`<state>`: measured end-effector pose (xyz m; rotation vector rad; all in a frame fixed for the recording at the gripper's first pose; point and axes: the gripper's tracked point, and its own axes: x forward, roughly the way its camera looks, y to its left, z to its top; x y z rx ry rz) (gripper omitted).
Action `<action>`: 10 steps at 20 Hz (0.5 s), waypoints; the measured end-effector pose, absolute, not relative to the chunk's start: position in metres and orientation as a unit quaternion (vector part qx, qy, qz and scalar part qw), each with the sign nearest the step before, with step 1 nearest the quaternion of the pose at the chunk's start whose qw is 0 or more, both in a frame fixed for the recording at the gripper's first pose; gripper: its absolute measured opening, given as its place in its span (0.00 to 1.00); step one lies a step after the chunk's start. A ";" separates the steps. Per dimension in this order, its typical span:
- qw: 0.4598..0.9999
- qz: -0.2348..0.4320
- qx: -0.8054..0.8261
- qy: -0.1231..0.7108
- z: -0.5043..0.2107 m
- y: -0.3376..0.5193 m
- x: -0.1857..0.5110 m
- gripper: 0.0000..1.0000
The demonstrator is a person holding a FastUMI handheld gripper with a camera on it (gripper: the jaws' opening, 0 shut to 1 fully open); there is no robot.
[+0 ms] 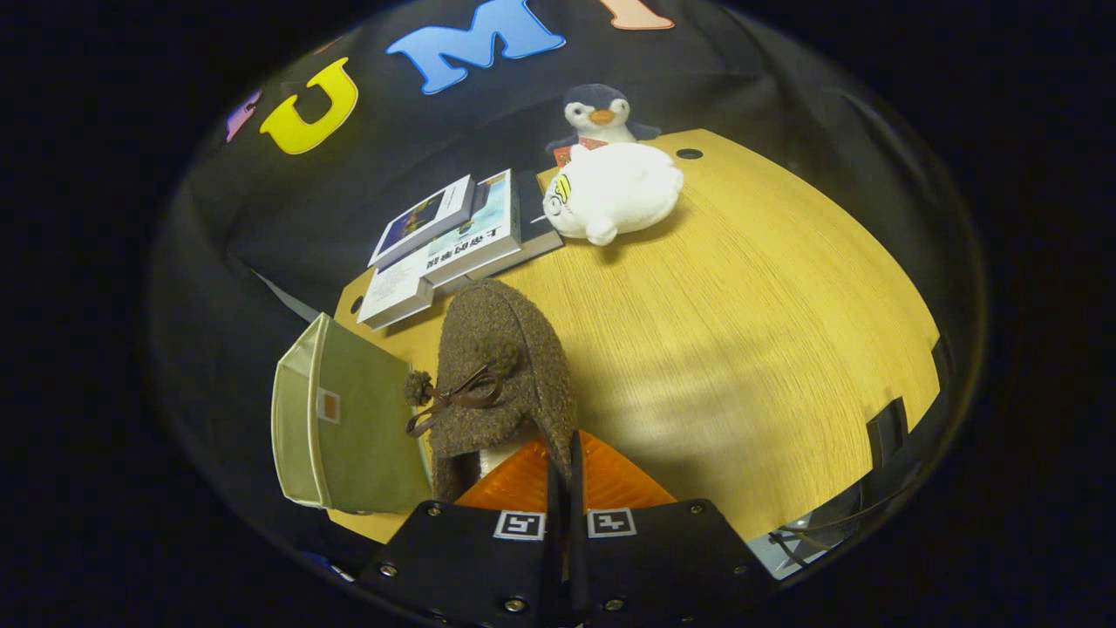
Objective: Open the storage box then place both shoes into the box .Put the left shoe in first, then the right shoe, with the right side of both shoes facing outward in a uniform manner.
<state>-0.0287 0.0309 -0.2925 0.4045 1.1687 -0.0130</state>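
Note:
A brown fuzzy shoe with a small pompom and a brown bow hangs above the wooden table, toe pointing away from me. My gripper is shut on the shoe's collar, its orange fingers pressed close together on the thin edge. The green storage box stands just left of the shoe, a small tag on the side facing me. Its lid and inside are hidden from here. The shoe's left side nearly touches the box.
A stack of books lies beyond the shoe at the table's far edge. A white plush toy and a penguin plush sit further back. Bare wooden table spreads to the right of the shoe.

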 end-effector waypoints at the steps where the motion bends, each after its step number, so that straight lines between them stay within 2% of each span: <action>1: 0.816 -0.004 0.192 0.545 -0.287 0.038 -0.025 0.03; 10: 0.827 0.025 0.197 0.525 -0.244 0.116 0.000 0.03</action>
